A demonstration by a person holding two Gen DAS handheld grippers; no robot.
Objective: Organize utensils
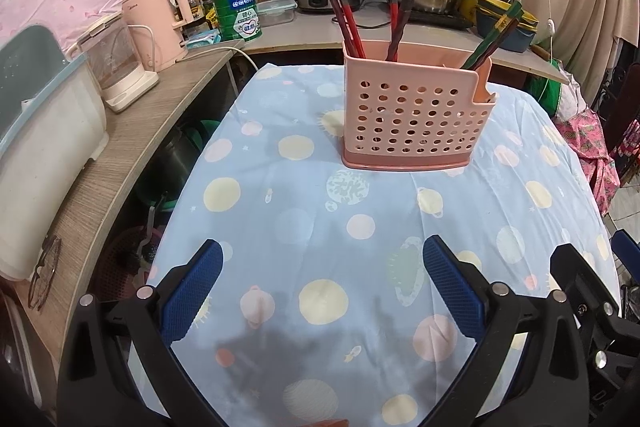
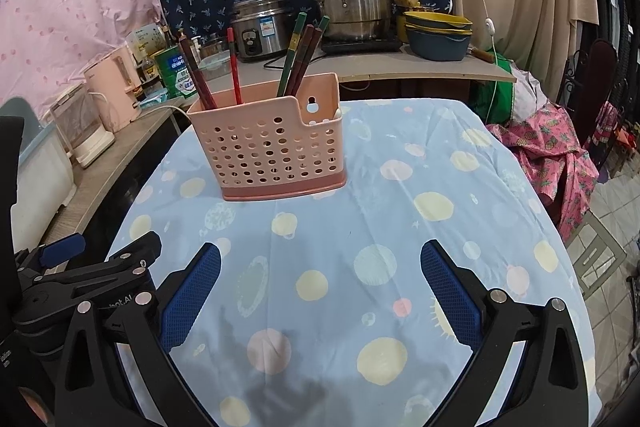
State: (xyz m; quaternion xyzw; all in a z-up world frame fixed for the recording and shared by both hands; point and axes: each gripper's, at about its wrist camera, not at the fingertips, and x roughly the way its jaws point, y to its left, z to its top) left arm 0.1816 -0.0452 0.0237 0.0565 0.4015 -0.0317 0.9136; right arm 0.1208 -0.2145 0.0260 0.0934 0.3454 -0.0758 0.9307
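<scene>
Through my left wrist camera, my left tongs (image 1: 322,255) gape empty over the tablecloth (image 1: 304,227). The pink holder (image 1: 412,115) stands ahead with chopsticks (image 1: 348,19) inside; the green tin (image 1: 237,11) behind reads "NESTLE".

Through my right wrist camera, my right tongs (image 2: 320,259) gape empty too. I count roughly seven chopsticks (image 2: 298,59) in the holder (image 2: 268,143).

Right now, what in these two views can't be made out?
- Lower ends of the chopsticks: hidden by the pink utensil holder wall, both views.
- Holder's inner dividers: hidden from both views.
- Green can label: too small.
- Near tablecloth edge: blocked by each open hand-held gripper.
</scene>
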